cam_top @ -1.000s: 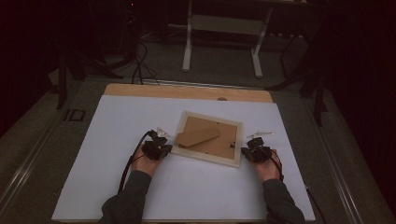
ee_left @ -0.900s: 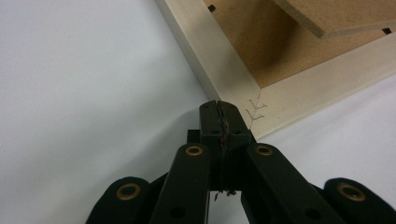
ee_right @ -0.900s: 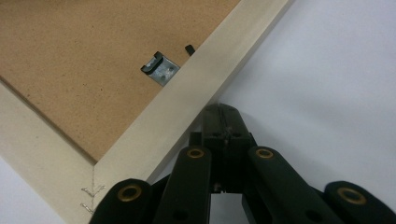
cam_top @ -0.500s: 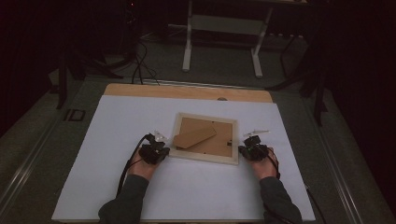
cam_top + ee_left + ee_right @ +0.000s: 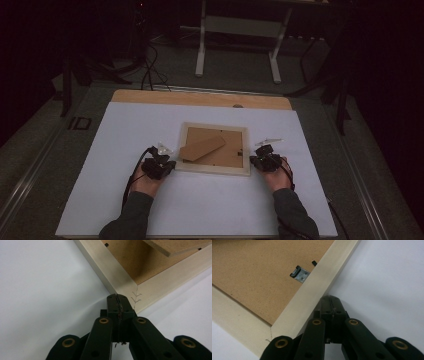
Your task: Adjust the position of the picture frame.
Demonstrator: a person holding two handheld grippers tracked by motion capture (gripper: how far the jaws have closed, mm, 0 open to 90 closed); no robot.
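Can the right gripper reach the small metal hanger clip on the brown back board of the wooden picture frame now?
Probably yes. The right gripper, jaws shut, sits at the pale wooden picture frame's outer edge, and the small metal hanger clip lies just across that rail with nothing covering it.

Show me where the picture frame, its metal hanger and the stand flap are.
picture frame (image 5: pixel 212 170), high view, near wooden rail.
metal hanger (image 5: pixel 300 274), right gripper view, its silver plate.
stand flap (image 5: pixel 202 148), high view, middle of the board.
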